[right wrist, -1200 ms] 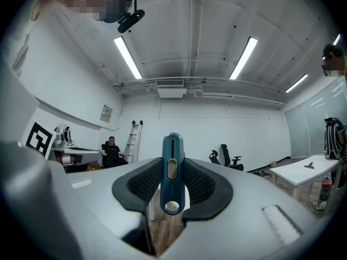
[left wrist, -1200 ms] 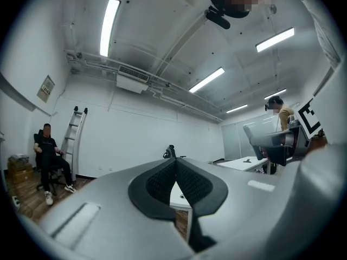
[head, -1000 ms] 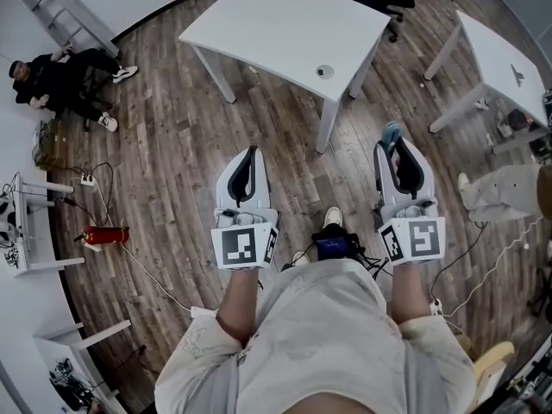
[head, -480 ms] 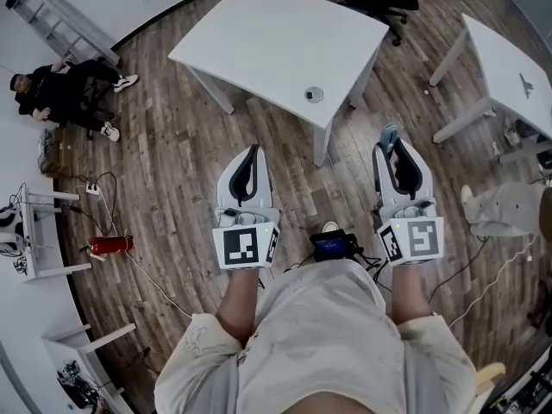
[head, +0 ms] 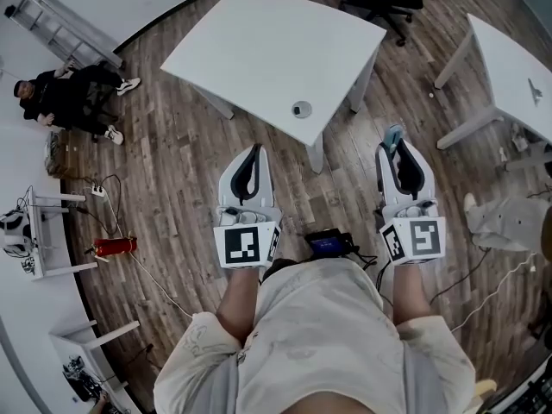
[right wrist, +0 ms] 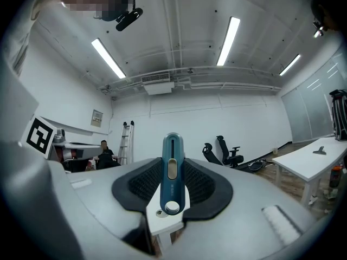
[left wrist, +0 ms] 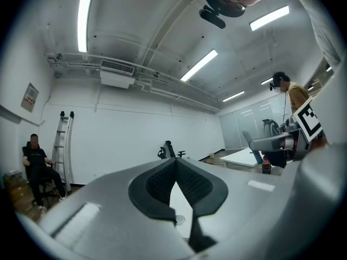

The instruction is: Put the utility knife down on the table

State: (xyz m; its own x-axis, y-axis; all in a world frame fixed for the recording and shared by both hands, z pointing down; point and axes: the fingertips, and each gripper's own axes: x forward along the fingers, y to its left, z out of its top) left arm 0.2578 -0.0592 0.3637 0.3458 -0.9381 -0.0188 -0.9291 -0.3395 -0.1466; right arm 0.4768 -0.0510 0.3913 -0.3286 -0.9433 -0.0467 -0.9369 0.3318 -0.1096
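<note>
The utility knife point(right wrist: 172, 167) is gripped by the right gripper point(head: 397, 147) short of the table point(head: 259, 50), not yet laid down; the left gripper point(head: 251, 152) is closed on nothing.

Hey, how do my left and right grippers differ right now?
The left gripper is empty, jaws together; the right gripper is shut on the knife. The knife sticks out past the right gripper's tips; nothing sticks out of the left gripper. Both hang over the floor, short of the table.

Teal utility knife point(right wrist: 173, 175), white table point(head: 259, 50), brown plank floor point(head: 172, 171), seemingly red canister point(head: 115, 247).
</note>
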